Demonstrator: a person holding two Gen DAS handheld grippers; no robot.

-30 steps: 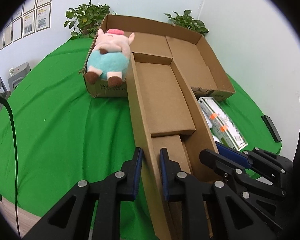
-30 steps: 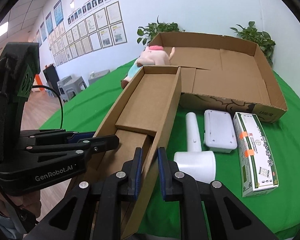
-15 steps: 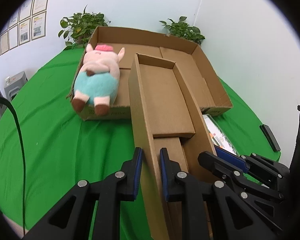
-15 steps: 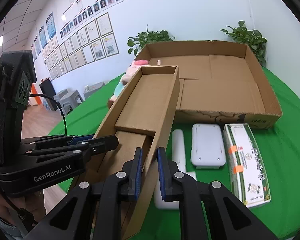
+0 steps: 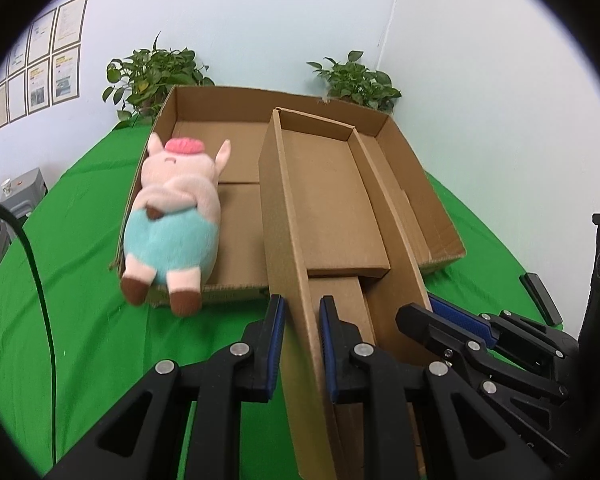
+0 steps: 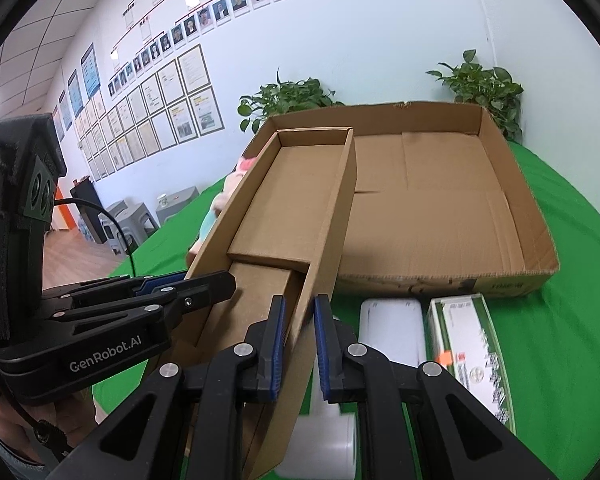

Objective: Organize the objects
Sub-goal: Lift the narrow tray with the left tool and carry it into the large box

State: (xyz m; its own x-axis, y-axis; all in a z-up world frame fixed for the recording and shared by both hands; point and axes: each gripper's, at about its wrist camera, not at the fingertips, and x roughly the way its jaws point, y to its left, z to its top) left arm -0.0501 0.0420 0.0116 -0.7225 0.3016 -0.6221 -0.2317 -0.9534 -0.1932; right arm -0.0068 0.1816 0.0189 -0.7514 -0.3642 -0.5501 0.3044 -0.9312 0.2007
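Observation:
A long narrow cardboard box (image 5: pixel 332 216) (image 6: pixel 292 208) is held in the air, its far end over a large flat open carton (image 5: pixel 220 120) (image 6: pixel 460 184). My left gripper (image 5: pixel 300 344) is shut on the narrow box's left wall; it also shows in the right wrist view (image 6: pixel 204 284). My right gripper (image 6: pixel 298 344) is shut on the box's right wall; it also shows in the left wrist view (image 5: pixel 432 316). A pink plush pig (image 5: pixel 172 216) in blue trousers lies over the carton's left front corner, mostly hidden in the right wrist view (image 6: pixel 224 196).
On the green tablecloth (image 5: pixel 68 280) in front of the carton lie a white flat case (image 6: pixel 392 328), a white cylinder object (image 6: pixel 324 440) and a green and white packet (image 6: pixel 476 352). A black bar (image 5: pixel 540 300) lies at the right. Two potted plants (image 5: pixel 156 72) stand behind.
Both grippers have lifted the narrow box and carried it forward, so its far end now hangs over the carton. The pig and carton appear nearer and lower in view.

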